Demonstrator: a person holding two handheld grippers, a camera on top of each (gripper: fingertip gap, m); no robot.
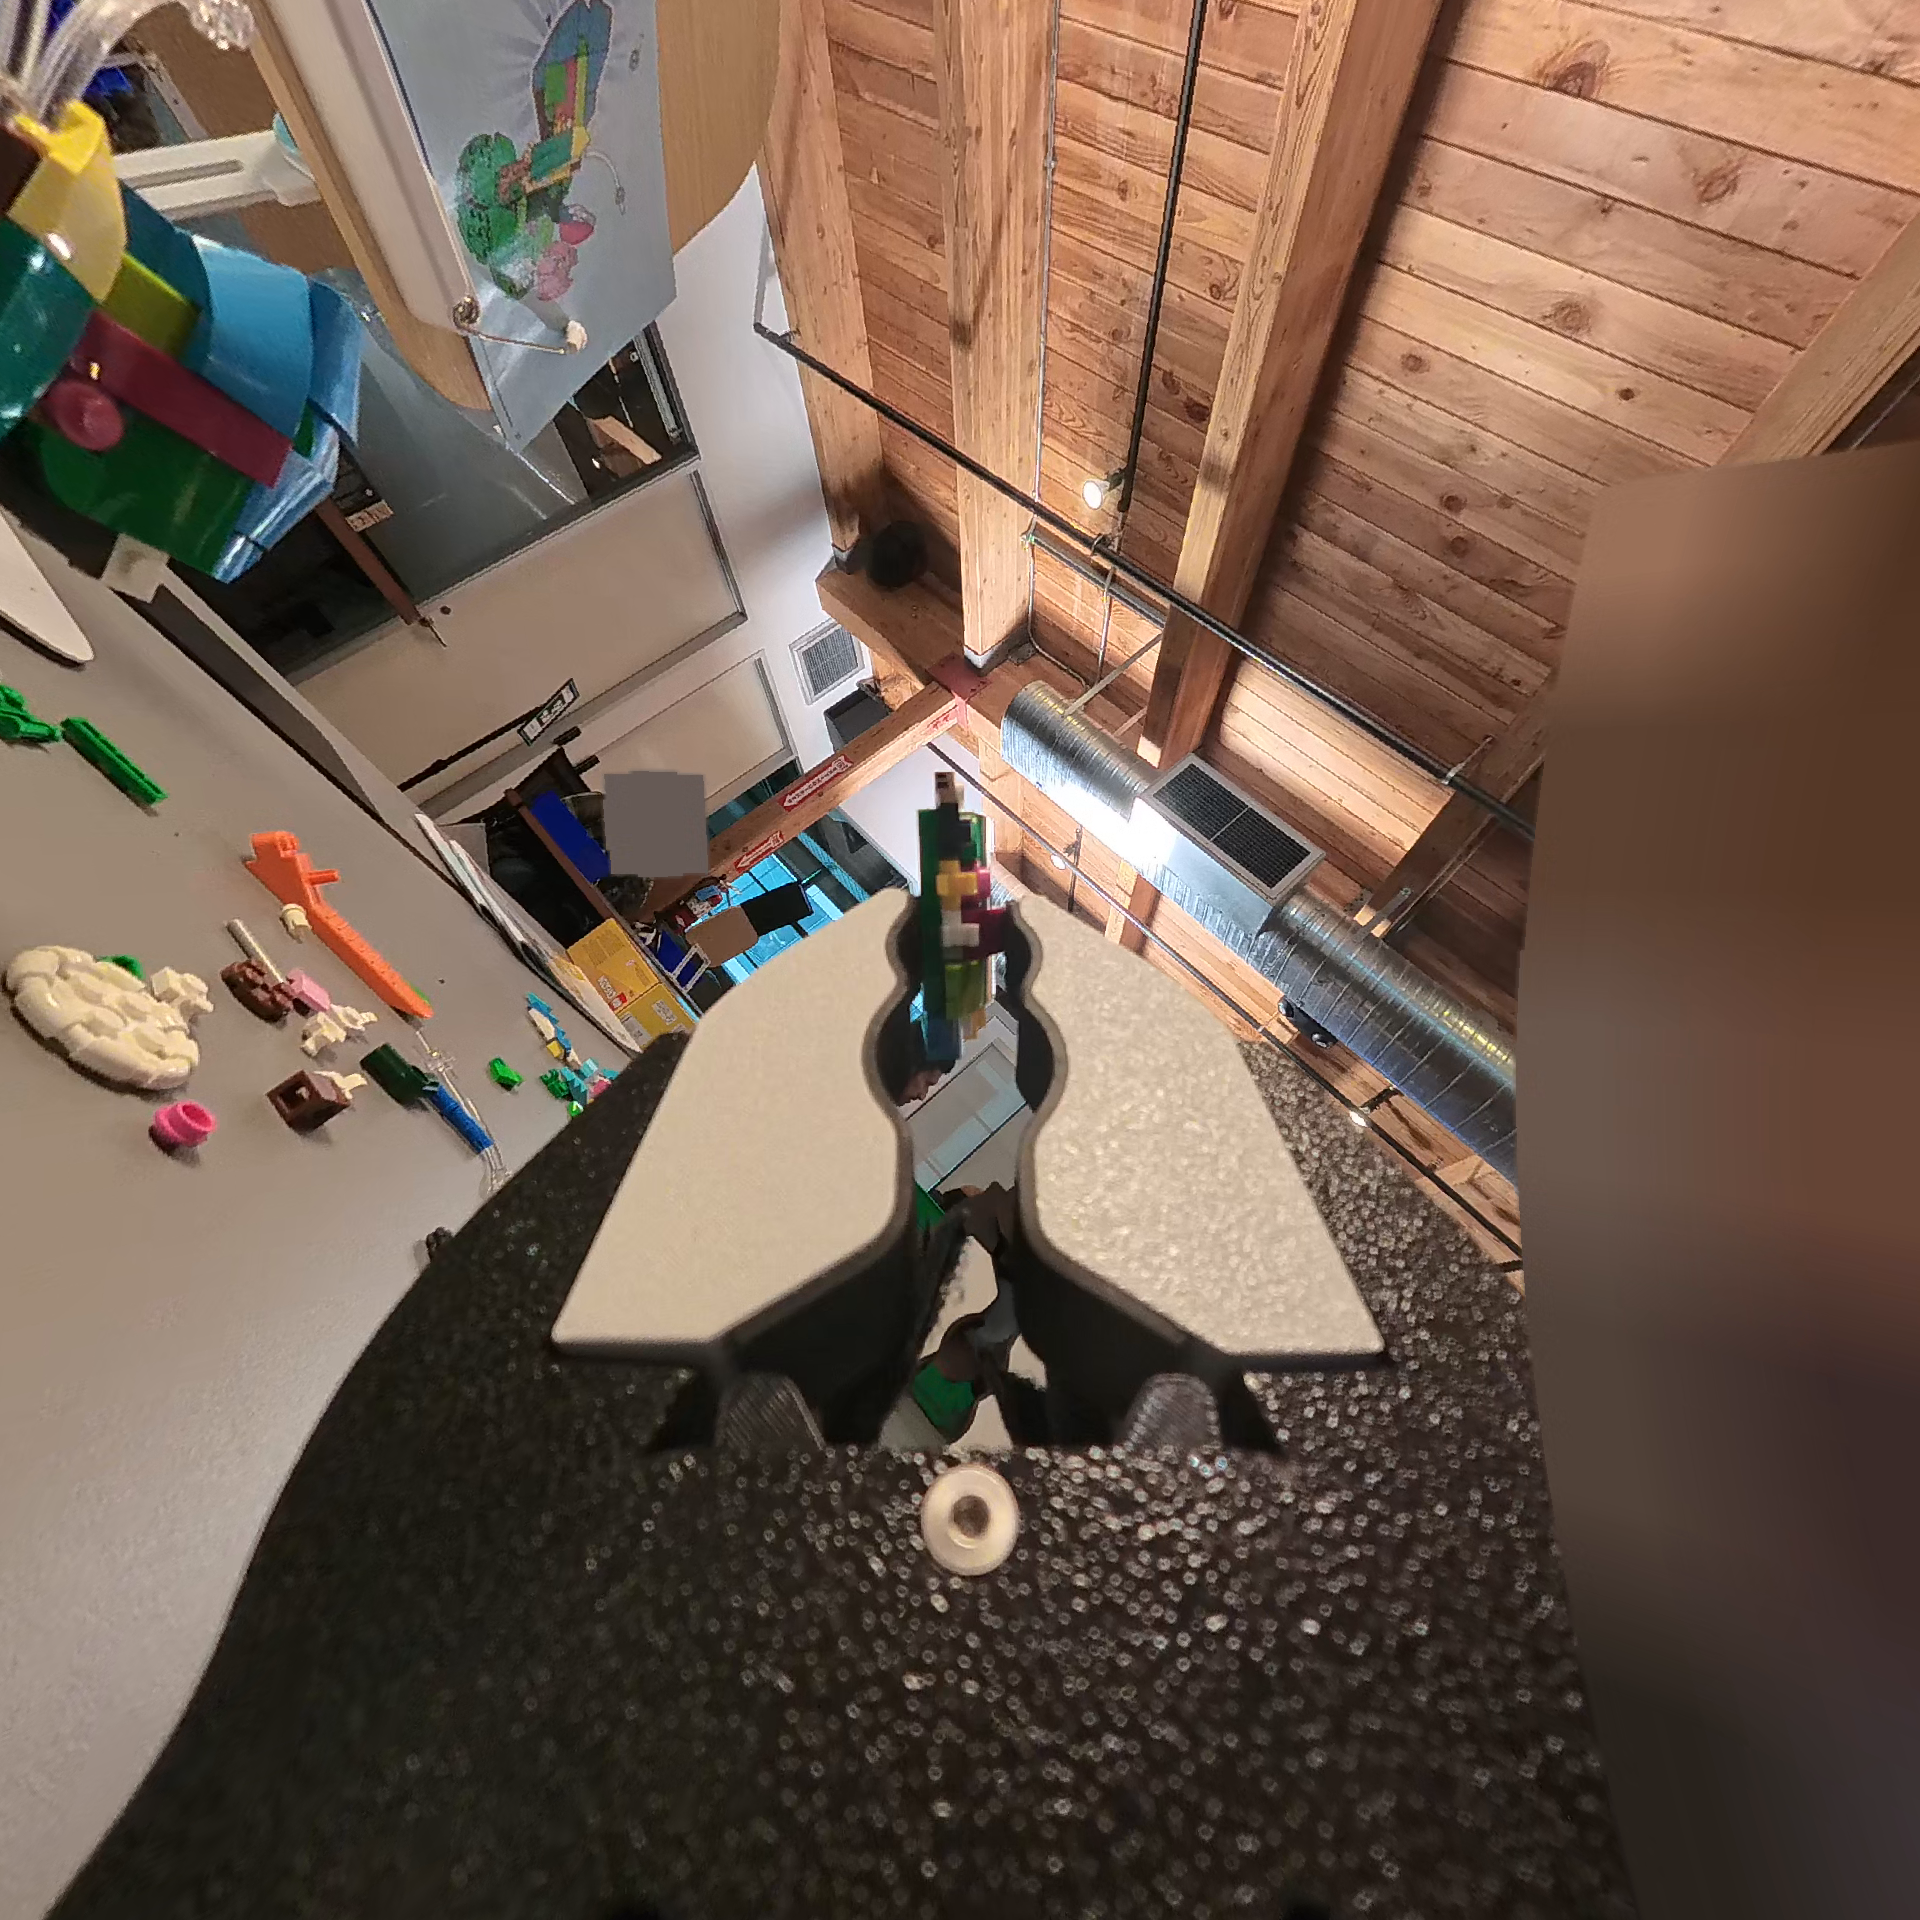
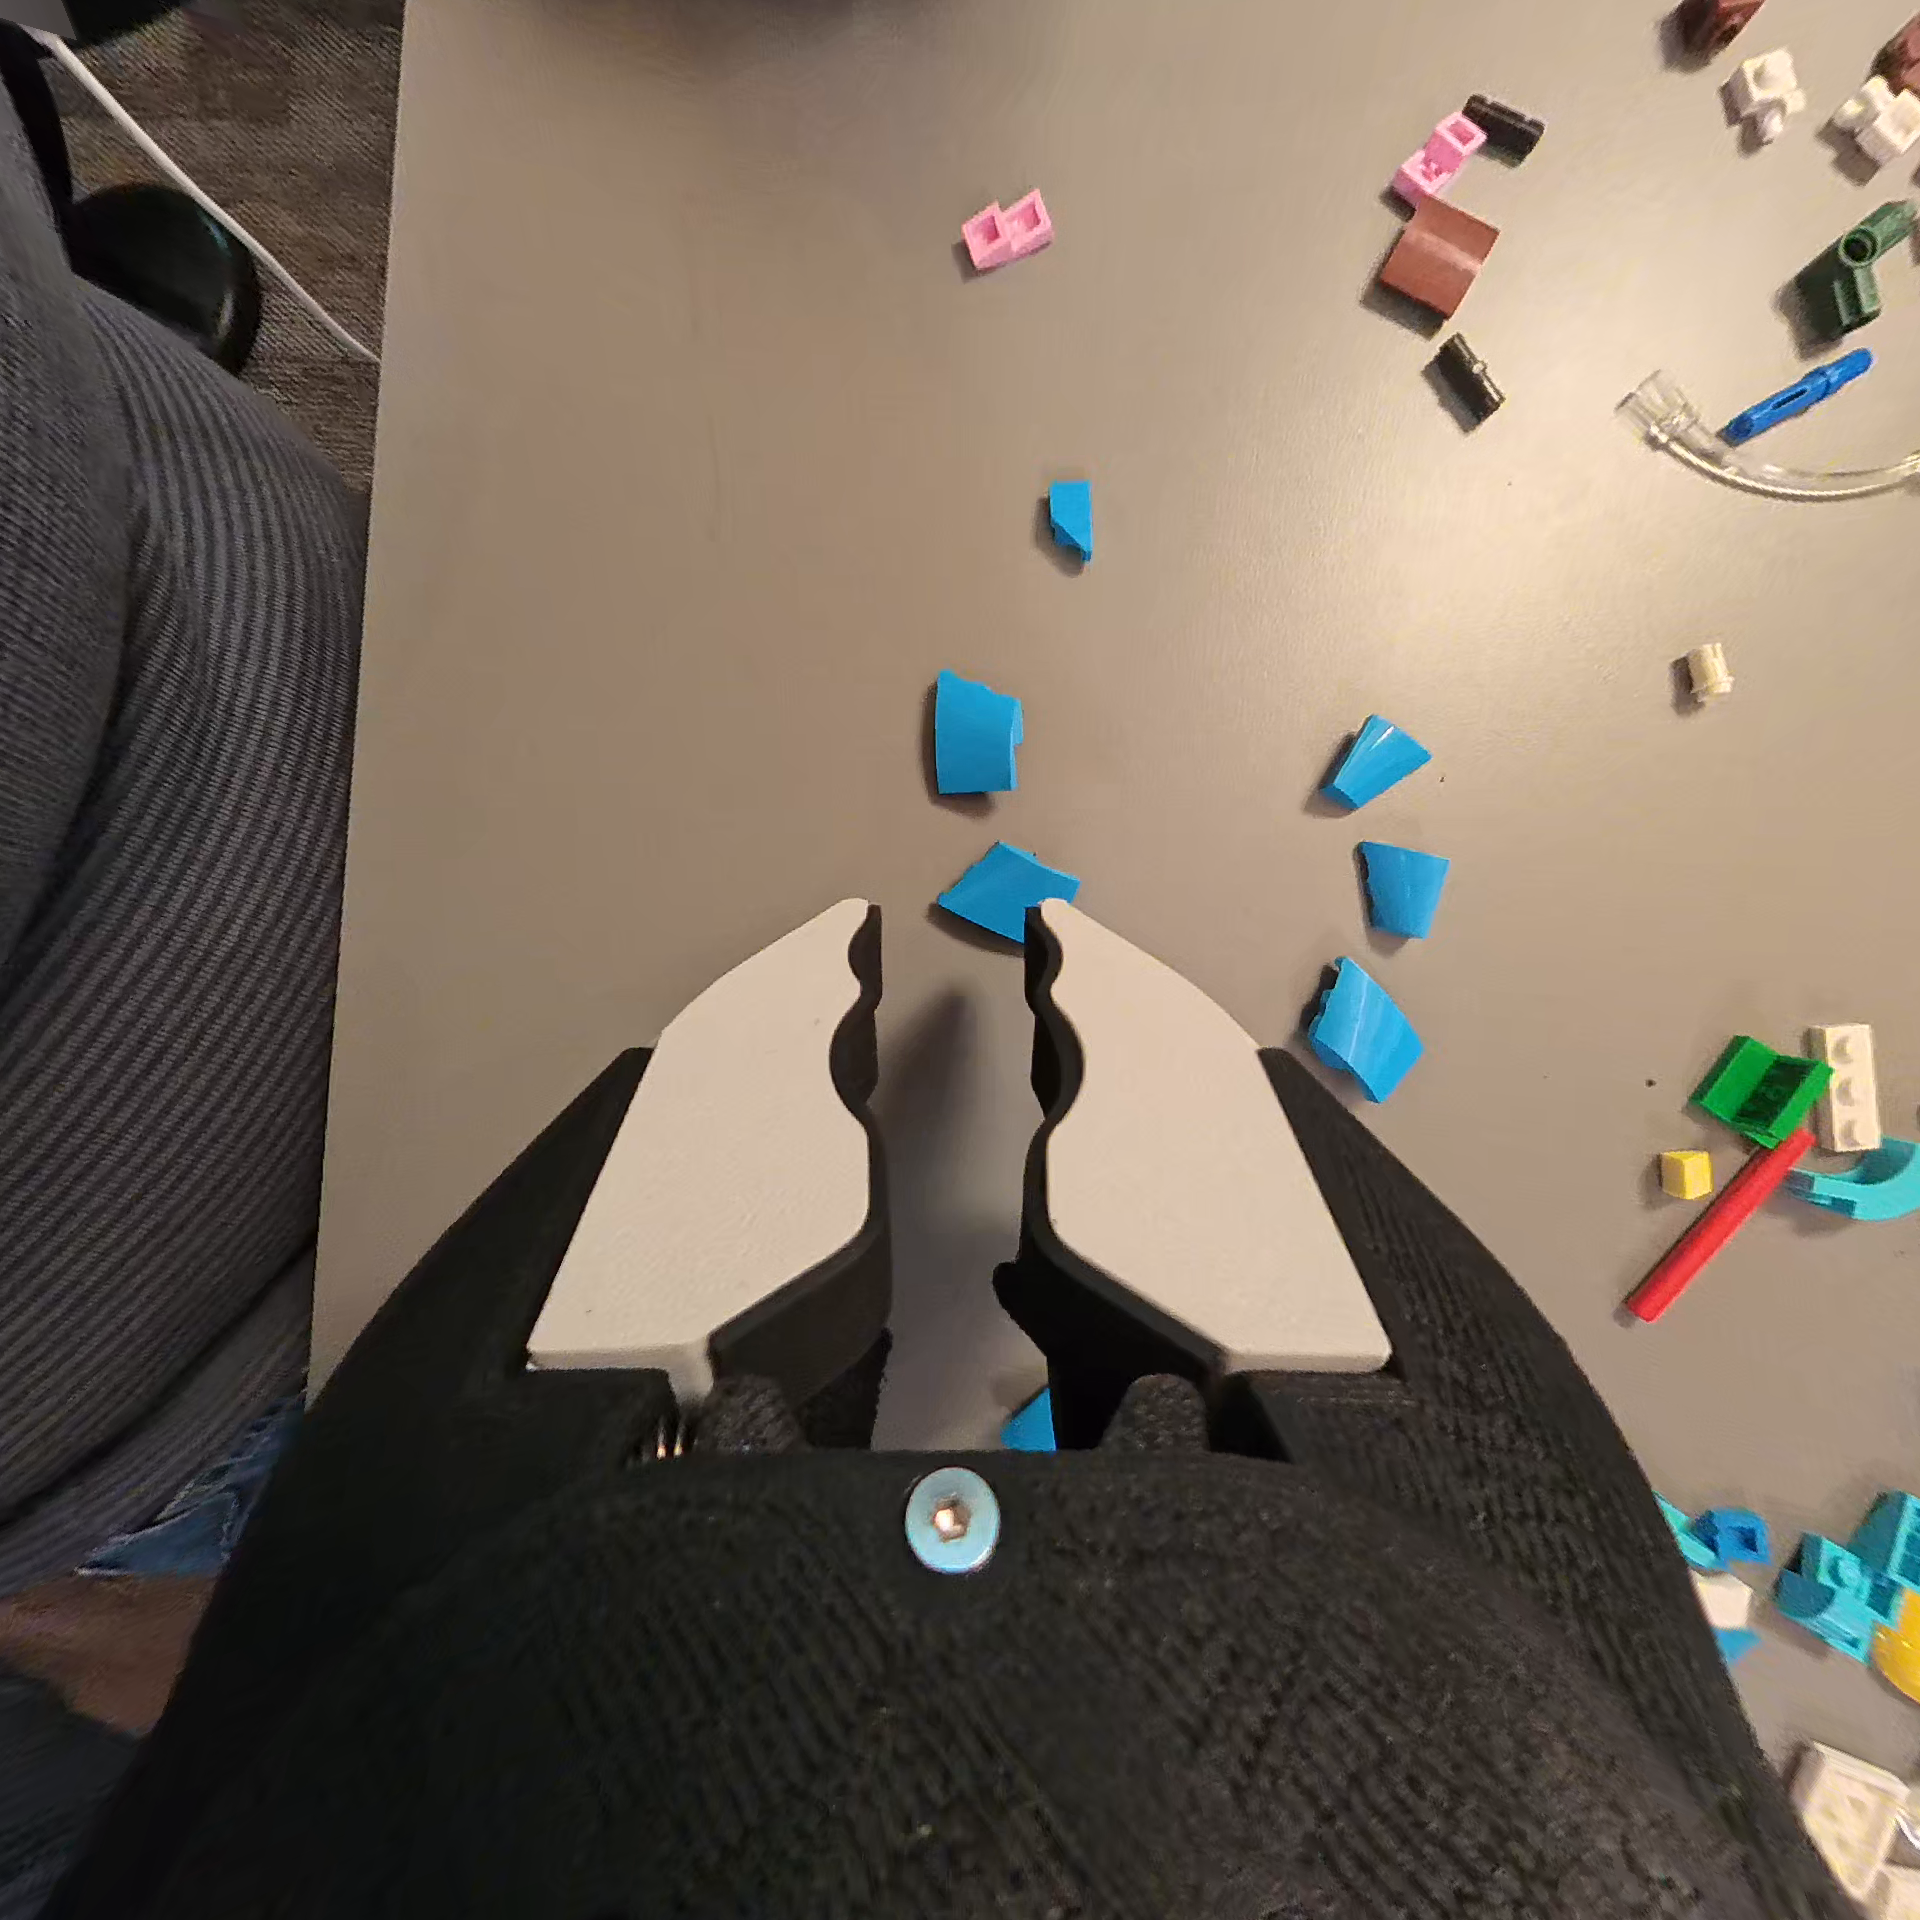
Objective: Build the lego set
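Observation:
My left gripper (image 1: 961, 914) is shut on a small multi-coloured lego assembly (image 1: 954, 940) of green, yellow, magenta, white and blue bricks, held up in the air and pointing toward the ceiling. A large colourful build (image 1: 135, 364) stands at the top left of that view. My right gripper (image 2: 956, 914) is open and empty over the grey table (image 2: 675, 520). Several blue curved slope pieces lie there. One blue slope (image 2: 1003, 883) lies just past the fingertips, partly under the right finger (image 2: 1122, 1091). Another blue slope (image 2: 977, 732) lies a little farther on.
Loose pieces lie on the table: an orange brick separator (image 1: 332, 935), a white round plate (image 1: 104, 1013), pink bricks (image 2: 1006, 229), a brown piece (image 2: 1439, 255), a red rod (image 2: 1714, 1226). An instruction sheet (image 1: 530, 187) hangs behind. A person's leg (image 2: 156, 727) is beside the table's left edge. Some 25 centimetres of space lies between my two pairs of fingers. Measured from the fingertips, the blue slope (image 2: 977, 732) is 4 centimetres or so from the right gripper and 20 centimetres from the left.

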